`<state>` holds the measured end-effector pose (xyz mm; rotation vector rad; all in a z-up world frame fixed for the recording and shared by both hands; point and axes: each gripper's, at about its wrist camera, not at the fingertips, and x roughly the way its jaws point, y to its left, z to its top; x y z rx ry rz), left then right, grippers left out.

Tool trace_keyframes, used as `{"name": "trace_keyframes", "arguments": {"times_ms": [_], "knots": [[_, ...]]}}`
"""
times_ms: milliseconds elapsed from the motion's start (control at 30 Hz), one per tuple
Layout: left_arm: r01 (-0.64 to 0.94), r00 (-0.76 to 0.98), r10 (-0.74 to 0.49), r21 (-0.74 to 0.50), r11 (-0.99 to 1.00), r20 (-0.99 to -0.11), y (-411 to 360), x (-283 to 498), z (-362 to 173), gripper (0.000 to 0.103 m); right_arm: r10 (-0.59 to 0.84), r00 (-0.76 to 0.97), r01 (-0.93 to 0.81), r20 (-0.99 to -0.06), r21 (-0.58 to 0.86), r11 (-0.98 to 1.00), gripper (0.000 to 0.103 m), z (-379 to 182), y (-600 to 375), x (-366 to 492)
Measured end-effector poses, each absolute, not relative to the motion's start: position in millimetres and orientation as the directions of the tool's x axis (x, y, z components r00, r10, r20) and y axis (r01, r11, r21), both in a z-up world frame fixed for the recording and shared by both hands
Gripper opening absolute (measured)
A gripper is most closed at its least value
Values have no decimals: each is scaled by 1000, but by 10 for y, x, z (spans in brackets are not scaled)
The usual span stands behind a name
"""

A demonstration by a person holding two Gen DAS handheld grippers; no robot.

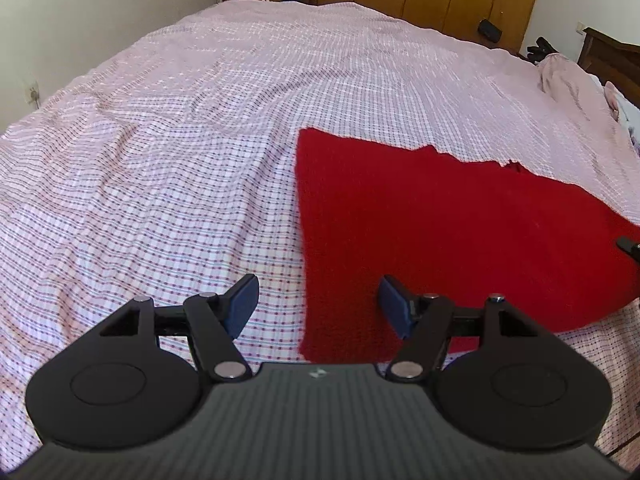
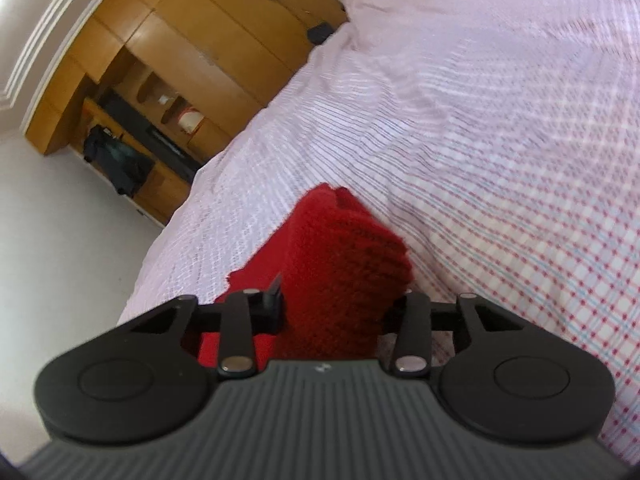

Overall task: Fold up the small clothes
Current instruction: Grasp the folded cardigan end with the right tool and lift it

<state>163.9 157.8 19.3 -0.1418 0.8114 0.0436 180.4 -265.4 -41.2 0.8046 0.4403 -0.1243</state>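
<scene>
Jaws: right gripper [image 2: 334, 306] clamped on a bunched edge of the red garment [image 1: 440, 240] lying on the checked bedspread [image 1: 160, 160], left gripper [image 1: 318, 304] open over its near-left edge; fold starting, next needs left grip.

Bed surface: the checked bedspread [image 1: 180, 160] lies bare from the near edge to the far edge, left of the red knit garment [image 1: 440, 240].
Obstacle near edge: the garment covers the right part; a bunched fold of it fills the right gripper [image 2: 332, 304].
Left gripper [image 1: 318, 304]: jaws apart over the garment's left edge.
Far right corner: rumpled bedding [image 1: 568, 80] rises there.
</scene>
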Motion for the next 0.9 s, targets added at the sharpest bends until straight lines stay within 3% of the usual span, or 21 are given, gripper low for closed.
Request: {"name": "trace_keyframes", "arguments": {"times_ms": [533, 900], "knots": [[-104, 689, 21, -70, 992, -724, 1786, 1601, 243, 72, 79, 919, 162, -386, 554, 817, 37, 136, -2342, 1979], [-151, 693, 53, -72, 986, -719, 2096, 1659, 258, 72, 219, 926, -57, -306, 460, 886, 36, 668, -1676, 2176]]}}
